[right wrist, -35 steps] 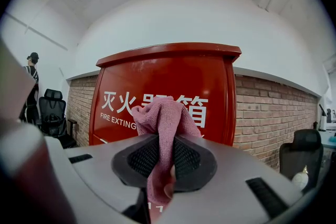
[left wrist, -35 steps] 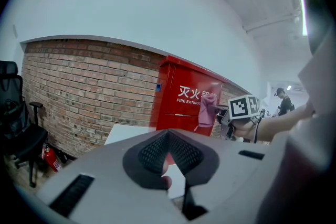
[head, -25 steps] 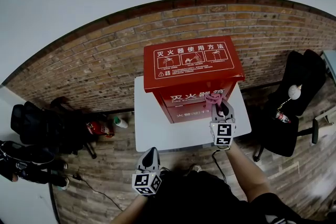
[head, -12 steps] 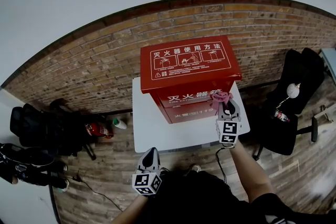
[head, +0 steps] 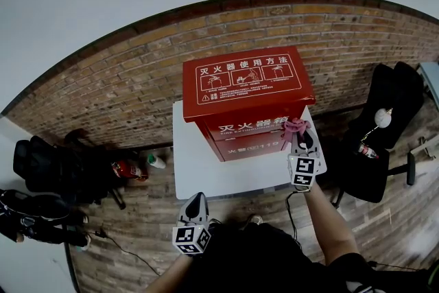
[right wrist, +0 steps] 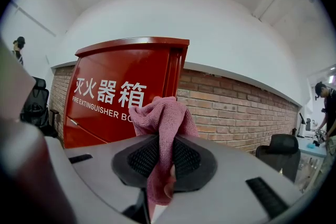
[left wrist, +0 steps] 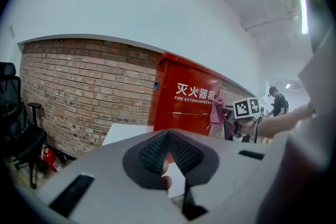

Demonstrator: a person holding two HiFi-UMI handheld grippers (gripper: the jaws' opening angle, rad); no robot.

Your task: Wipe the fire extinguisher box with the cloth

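Right now the right tongs [right wrist: 161, 139] are clamped on a pink, nubby cloth [right wrist: 163, 115], caught between their black ribbed pads. Its bunched top pokes past the tips and lies against the front right edge of the fire extinguisher box [right wrist: 115, 92] just ahead. The box is glossy red metal with a slanted lid and white lettering, and it stands on a flat white worktop [head: 206, 175]. The left tongs [left wrist: 167, 136] hang low, well back from the box and to the left of the right tongs, their tips closed together on nothing. A rough brick wall [right wrist: 231, 107] runs behind the box.
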